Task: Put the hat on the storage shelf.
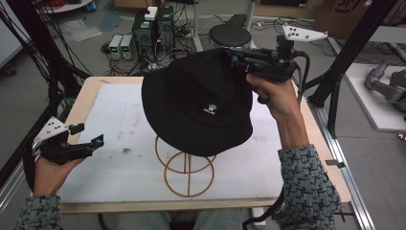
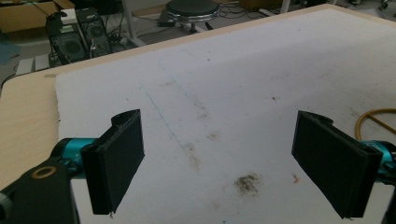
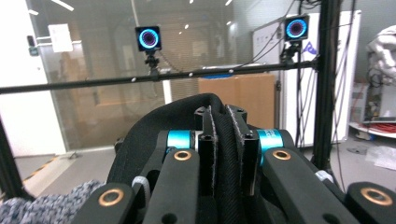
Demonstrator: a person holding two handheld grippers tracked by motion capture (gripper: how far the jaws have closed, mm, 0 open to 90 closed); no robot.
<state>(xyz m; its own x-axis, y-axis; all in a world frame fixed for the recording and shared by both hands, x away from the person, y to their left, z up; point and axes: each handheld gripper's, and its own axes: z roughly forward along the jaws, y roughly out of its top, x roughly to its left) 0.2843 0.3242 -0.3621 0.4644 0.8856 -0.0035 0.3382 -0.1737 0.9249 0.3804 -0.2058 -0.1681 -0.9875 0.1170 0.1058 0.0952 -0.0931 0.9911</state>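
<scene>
A black bucket hat (image 1: 196,103) with a small white logo hangs in the air above a wire hat stand (image 1: 186,167) on the white mat. My right gripper (image 1: 235,58) is shut on the hat's brim at its upper right. In the right gripper view the brim (image 3: 229,140) is pinched between the two jaws. My left gripper (image 1: 98,142) hovers over the mat's left side, away from the hat. Its jaws stand wide apart with nothing between them, and the left gripper view looks past its pads (image 2: 116,163) at bare, stained mat.
The white mat (image 1: 119,120) covers a wooden table (image 1: 84,98). A round black stool (image 1: 230,34) and electronics boxes (image 1: 153,28) stand on the floor beyond the far edge. A black frame post (image 1: 342,72) rises at the right.
</scene>
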